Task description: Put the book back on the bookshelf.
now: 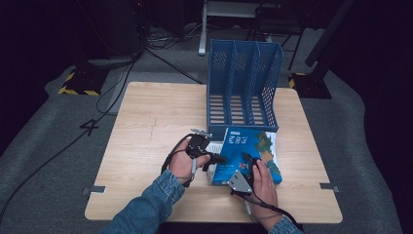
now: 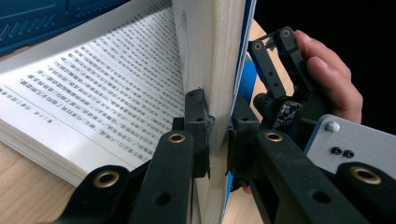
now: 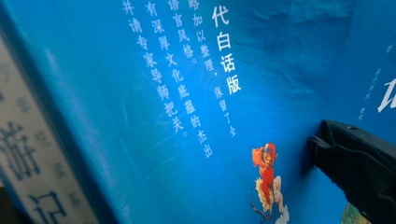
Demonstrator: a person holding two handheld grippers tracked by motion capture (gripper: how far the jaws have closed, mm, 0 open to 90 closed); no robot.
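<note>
Book lies low centre of the high view before the blue file rack, part open: left gripper pinches a raised sheaf of pages with the cover, right gripper rests on the cover, jaw state unclear; racking remains.

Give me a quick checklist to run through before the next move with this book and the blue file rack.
1. Left gripper clamped on the block of pages with the cover: ok, pads press both sides.
2. Right gripper resting on the blue cover of the book: ok; whether its jaws grip anything: cannot tell.
3. Book fully shut: not ok, a page spread lies open beside the clamped part.
4. File rack upright with empty slots: ok, nothing stands in them.
5. Path from book to rack clear: ok, the book lies just in front of it.
6. Book well on the table, away from the edge: ok.
</note>
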